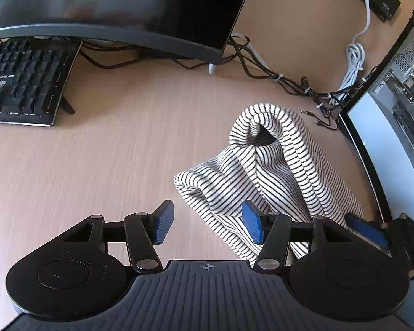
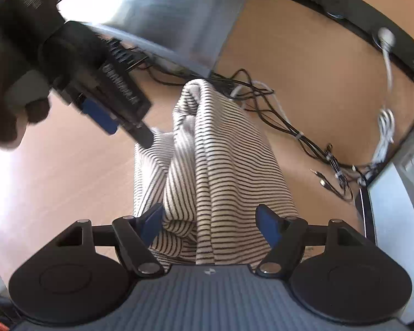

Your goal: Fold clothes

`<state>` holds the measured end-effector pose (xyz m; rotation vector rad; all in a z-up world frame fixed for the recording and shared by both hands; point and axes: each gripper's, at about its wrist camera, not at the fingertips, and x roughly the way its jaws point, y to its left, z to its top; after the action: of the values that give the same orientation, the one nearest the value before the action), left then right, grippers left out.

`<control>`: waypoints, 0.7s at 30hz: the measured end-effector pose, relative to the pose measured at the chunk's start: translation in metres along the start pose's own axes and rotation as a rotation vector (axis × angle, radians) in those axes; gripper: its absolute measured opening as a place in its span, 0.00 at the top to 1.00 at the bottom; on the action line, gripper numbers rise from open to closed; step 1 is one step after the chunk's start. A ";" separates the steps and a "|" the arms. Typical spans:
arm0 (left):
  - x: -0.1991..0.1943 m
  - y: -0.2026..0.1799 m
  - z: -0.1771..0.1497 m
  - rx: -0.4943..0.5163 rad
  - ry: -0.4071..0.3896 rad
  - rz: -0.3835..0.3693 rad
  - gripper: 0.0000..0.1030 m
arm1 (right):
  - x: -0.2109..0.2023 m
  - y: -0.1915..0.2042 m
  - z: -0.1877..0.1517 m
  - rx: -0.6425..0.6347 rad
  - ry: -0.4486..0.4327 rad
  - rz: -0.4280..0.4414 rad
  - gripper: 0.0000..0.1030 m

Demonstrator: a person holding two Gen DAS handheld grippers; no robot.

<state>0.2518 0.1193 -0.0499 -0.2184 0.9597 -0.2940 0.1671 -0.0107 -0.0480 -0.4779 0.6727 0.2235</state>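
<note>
Loosely parted, left fingers (image 1: 207,224) gripping nothing, right fingers (image 2: 209,224) spread around striped garment (image 2: 220,165), unclenched.

Black tongs (image 1: 208,222) with ribbed blue pads (image 1: 162,222), silver screws

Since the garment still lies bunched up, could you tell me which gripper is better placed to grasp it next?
Right. The right gripper already has the striped garment between its open jaws, while the left gripper reaches only its edge, mostly over bare desk.
</note>
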 end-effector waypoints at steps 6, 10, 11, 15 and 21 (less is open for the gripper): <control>0.002 -0.003 -0.002 0.004 0.008 -0.008 0.43 | -0.007 -0.008 0.003 0.047 -0.044 -0.037 0.47; 0.001 -0.002 -0.001 -0.015 0.011 -0.023 0.43 | -0.012 -0.018 0.003 0.073 -0.053 -0.086 0.49; -0.001 -0.001 -0.001 -0.036 0.009 -0.044 0.43 | -0.006 -0.016 0.002 0.060 -0.036 -0.096 0.49; -0.003 0.001 0.009 -0.144 0.058 -0.285 0.30 | 0.015 -0.001 -0.008 0.021 0.002 -0.105 0.43; 0.024 -0.030 0.026 -0.140 0.137 -0.393 0.17 | 0.009 0.007 -0.011 -0.076 -0.093 -0.205 0.55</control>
<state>0.2818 0.0840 -0.0441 -0.5228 1.0717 -0.6089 0.1653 -0.0096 -0.0638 -0.6022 0.5217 0.0770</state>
